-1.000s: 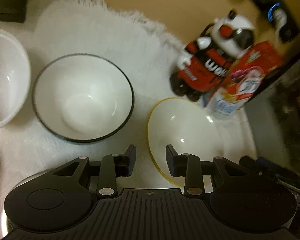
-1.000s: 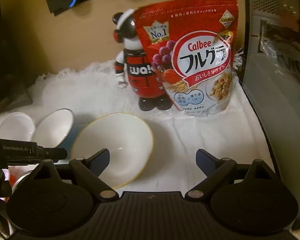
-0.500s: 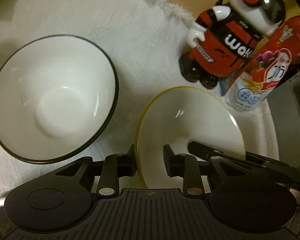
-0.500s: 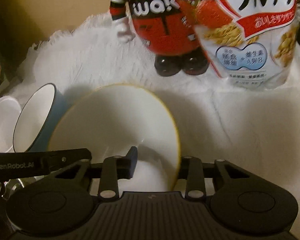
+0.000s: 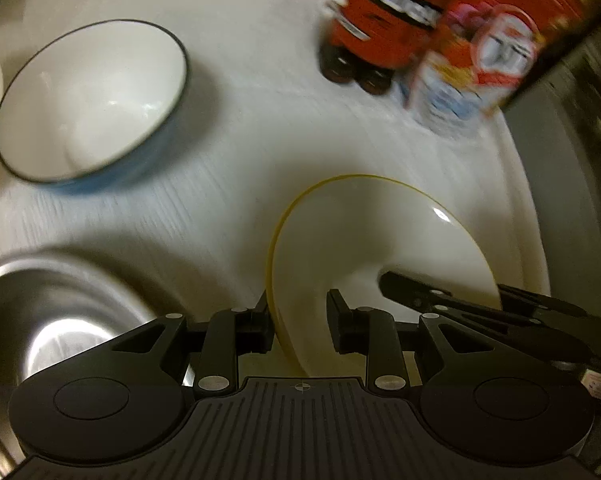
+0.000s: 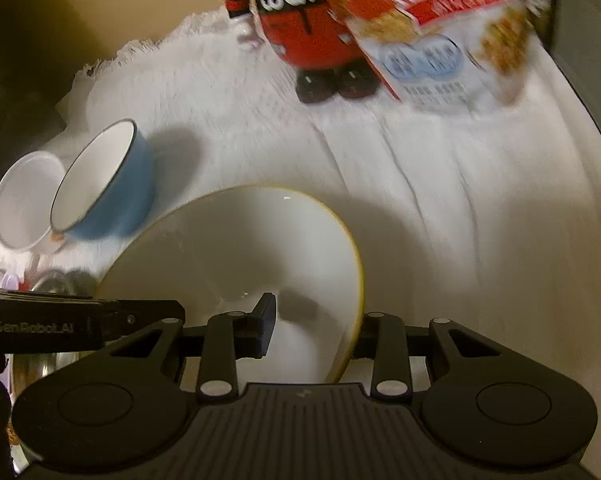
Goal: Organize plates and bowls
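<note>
Yellow-rimmed bowl (image 6: 236, 256) sitting near on white cloth (image 6: 460, 200), left gripper (image 5: 298, 316) pinching its left rim, right gripper (image 6: 312, 328) clamping its right rim, blue bowl (image 6: 112, 188) lying far left, open cloth spreading right.

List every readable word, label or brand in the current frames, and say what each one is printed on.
"GenRobot.AI": on the side of the left gripper, seen in the right wrist view.
"wa!": white letters on the red toy figure; it may read the other way up.
Cereal bag: large black characters cut off by the frame edge, smaller print blurred; unreadable.
Bowls: no text.
</note>
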A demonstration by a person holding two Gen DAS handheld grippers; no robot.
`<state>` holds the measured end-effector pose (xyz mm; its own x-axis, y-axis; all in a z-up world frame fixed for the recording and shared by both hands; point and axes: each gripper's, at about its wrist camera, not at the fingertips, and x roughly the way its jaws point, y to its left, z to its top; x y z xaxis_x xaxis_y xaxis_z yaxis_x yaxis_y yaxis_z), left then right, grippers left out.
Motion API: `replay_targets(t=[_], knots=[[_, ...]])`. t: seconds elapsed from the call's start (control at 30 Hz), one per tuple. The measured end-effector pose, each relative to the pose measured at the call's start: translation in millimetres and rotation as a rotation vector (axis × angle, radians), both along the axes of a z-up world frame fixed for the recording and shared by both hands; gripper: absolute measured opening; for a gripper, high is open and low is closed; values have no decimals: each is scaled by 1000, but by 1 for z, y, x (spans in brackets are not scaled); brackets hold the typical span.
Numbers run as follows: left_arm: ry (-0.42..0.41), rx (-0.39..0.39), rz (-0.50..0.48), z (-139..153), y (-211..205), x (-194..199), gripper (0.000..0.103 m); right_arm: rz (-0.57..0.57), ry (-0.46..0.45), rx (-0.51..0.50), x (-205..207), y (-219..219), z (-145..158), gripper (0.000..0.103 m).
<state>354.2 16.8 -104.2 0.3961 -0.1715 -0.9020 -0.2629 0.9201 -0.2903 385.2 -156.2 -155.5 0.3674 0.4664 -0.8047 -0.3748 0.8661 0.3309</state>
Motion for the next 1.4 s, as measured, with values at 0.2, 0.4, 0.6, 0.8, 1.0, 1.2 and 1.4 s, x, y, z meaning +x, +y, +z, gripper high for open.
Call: replay_targets(t=[0.2,0.4,0.6,0.8,1.0,1.2,1.4], knots=[[32,10,-26,-7,-14,-21,29,1,16,-27,-29,-14,-10,35],[-23,40,-18,-7,-15,-30,29,-3,-28,-51,-36,-9,-9,35],[-44,32,-34,-8,-25,-29,30,-24,-36,-62,-39,-18,-8,35],[-54,-38,-40,-7,-25,-29,33,-47,-61,-69,-43,-29,-7,35],[-169,-84,40,23,4,-53,33,-101,-259,-103,-57,-39,20,70],[-298,-10,314,60,83,-74,33,-117,-416,-177,-59,-29,48,70],[-215,-24,445,50,157,-60,33,-67,-345,-76,-47,8,83,70]])
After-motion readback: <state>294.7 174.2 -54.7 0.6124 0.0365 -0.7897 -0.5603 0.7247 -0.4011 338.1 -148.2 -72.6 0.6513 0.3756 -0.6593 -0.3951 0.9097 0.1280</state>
